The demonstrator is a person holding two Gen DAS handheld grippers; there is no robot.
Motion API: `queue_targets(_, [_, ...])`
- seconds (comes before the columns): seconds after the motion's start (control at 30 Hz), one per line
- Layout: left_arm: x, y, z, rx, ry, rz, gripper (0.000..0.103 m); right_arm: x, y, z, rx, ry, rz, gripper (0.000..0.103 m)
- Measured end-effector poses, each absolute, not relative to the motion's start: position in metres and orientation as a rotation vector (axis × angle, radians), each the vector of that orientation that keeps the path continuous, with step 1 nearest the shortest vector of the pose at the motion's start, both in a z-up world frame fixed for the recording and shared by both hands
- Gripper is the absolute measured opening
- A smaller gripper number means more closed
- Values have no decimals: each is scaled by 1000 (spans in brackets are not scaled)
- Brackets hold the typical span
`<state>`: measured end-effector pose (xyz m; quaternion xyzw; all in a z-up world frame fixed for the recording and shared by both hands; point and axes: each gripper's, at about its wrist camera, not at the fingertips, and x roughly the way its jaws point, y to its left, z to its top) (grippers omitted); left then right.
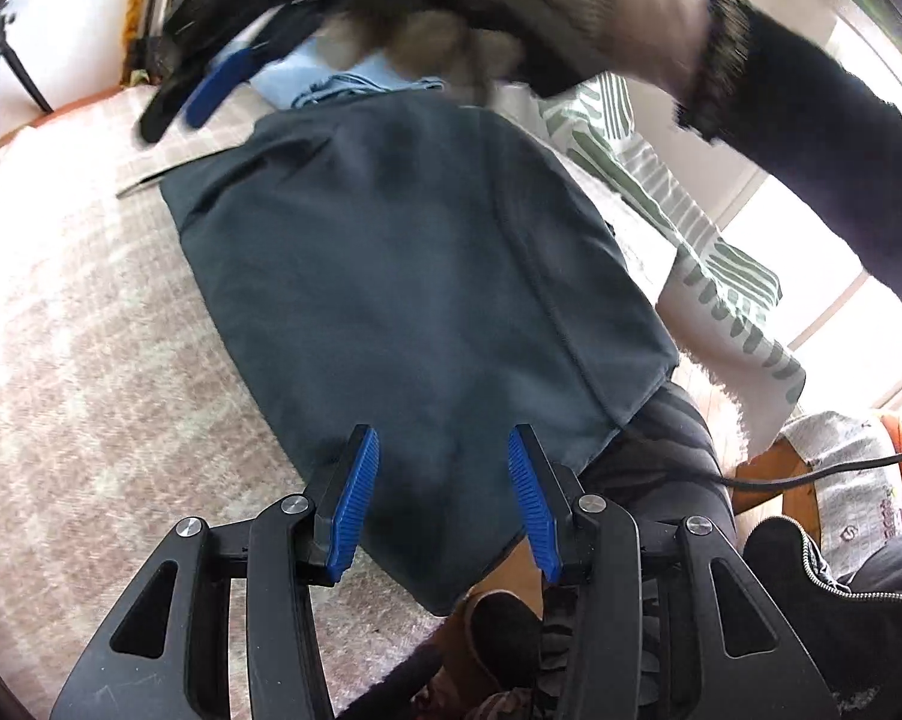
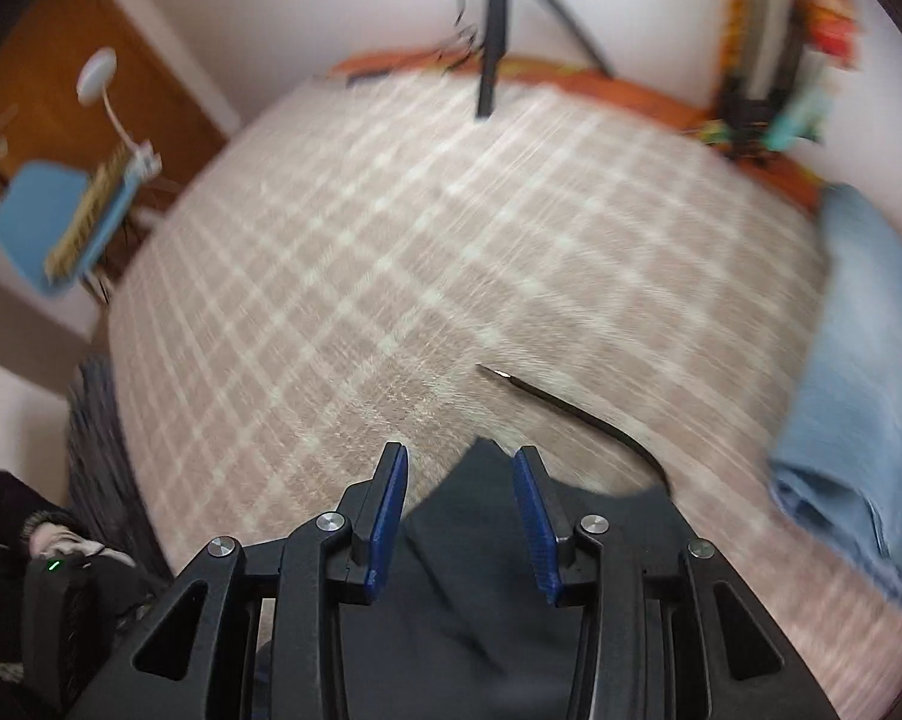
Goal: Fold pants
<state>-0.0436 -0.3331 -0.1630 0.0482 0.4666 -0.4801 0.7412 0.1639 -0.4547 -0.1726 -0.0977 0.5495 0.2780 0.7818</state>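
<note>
Dark navy pants point(image 1: 414, 300) lie folded flat on a pink plaid carpet point(image 1: 72, 324). My left gripper point(image 1: 443, 450) is open and empty, just above the pants' near end. My right gripper point(image 1: 198, 96) shows blurred at the top of the left wrist view, held by a gloved hand point(image 1: 511, 6) over the pants' far end. In the right wrist view the right gripper point(image 2: 460, 468) is open, with a corner of the pants point(image 2: 481, 540) between and below its fingers. A thin dark drawstring point(image 2: 571, 408) trails from the pants onto the carpet.
Folded light-blue jeans point(image 2: 859, 372) lie on the carpet beyond the pants. A striped green-and-white cloth point(image 1: 691, 228) lies at the right. A tripod point(image 2: 499, 18) stands at the far wall. A blue chair point(image 2: 54, 228) stands at left. My knees and a cable point(image 1: 811, 474) are near.
</note>
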Motion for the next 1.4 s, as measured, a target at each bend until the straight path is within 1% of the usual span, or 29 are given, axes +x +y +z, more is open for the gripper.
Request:
queue_targets(0.1, [-45,-335,-165,117,1021,-1058,44,179,-444,-190,-248,1238,581,39])
queue_targets(0.13, [-45,-335,-166,114,1022,-1061,44,184,-443,-196,-244,1260,582,41])
queue_targets(0.17, [-46,-335,-167,112,1022,-1063,44,187,-445,-198,-238,1272,581,42])
queue_targets(0.27, [-46,-334,-168,103,1023,-1065,44,190,-445,-203,-245,1301,581,42])
queue_targets(0.3, [-46,-334,-169,102,1022,-1066,44,188,-444,-203,-255,1300,595,40])
queue_targets(0.4, [-46,-333,-170,98,1022,-1065,44,180,-438,-203,-283,1288,613,22])
queue_targets(0.43, [-46,-333,-170,97,1023,-1065,44,178,-435,-204,-299,1284,614,8])
queue_targets(0.47, [-46,-333,-171,96,1023,-1064,44,173,-431,-204,-329,1267,603,1])
queue_targets(0.67, [-55,-339,-173,117,1009,-1085,44,171,-431,-188,-344,1158,482,0])
queue_targets(0.77, [-64,-345,-170,156,993,-1104,44,179,-443,-191,-281,1167,429,0])
queue_targets(0.9, [-69,-350,-170,167,997,-1126,44,183,-458,-193,-267,1136,322,0])
queue_targets(0.97, [-69,-352,-170,167,999,-1125,44,188,-475,-185,-201,1113,285,0])
queue_targets(1.03, [-68,-351,-169,155,1004,-1123,44,184,-483,-178,-93,1109,372,0])
queue_targets(1.1, [-69,-351,-170,153,1004,-1121,44,181,-478,-175,-70,1141,458,3])
queue_targets(1.13, [-69,-350,-170,155,1003,-1120,44,180,-475,-175,-85,1149,466,29])
queue_targets(1.17, [-69,-350,-170,158,1002,-1119,44,179,-472,-174,-102,1143,460,57])
queue_targets(1.2, [-70,-350,-170,159,1001,-1117,44,179,-467,-175,-132,1139,458,62])
queue_targets(1.27, [-70,-350,-170,156,1002,-1114,44,183,-460,-182,-156,1157,457,59])
queue_targets(1.33, [-71,-348,-169,156,1002,-1113,44,188,-453,-194,-167,1197,456,58])
queue_targets(1.4, [-71,-346,-168,159,1002,-1112,44,188,-447,-204,-196,1238,461,42])
